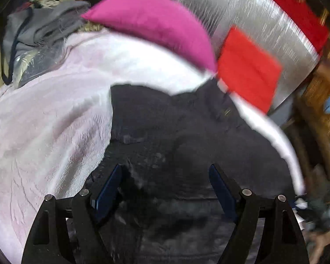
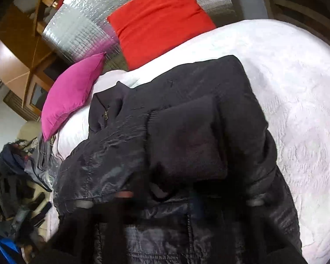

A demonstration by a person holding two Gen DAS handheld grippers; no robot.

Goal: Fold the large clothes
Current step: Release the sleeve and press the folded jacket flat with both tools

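Large black padded jacket [image 1: 176, 132] lies on pale pink quilted bedspread [image 1: 44, 121], right under left gripper [image 1: 165, 176] w/ jaws wide & empty; right gripper blurred against jacket, state unclear.

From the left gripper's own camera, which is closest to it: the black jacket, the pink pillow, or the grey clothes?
From the left gripper:
1. Black jacket, right under its open fingers.
2. Pink pillow, farther up the bed, centre.
3. Grey clothes, far upper left, beyond the pillow's corner.
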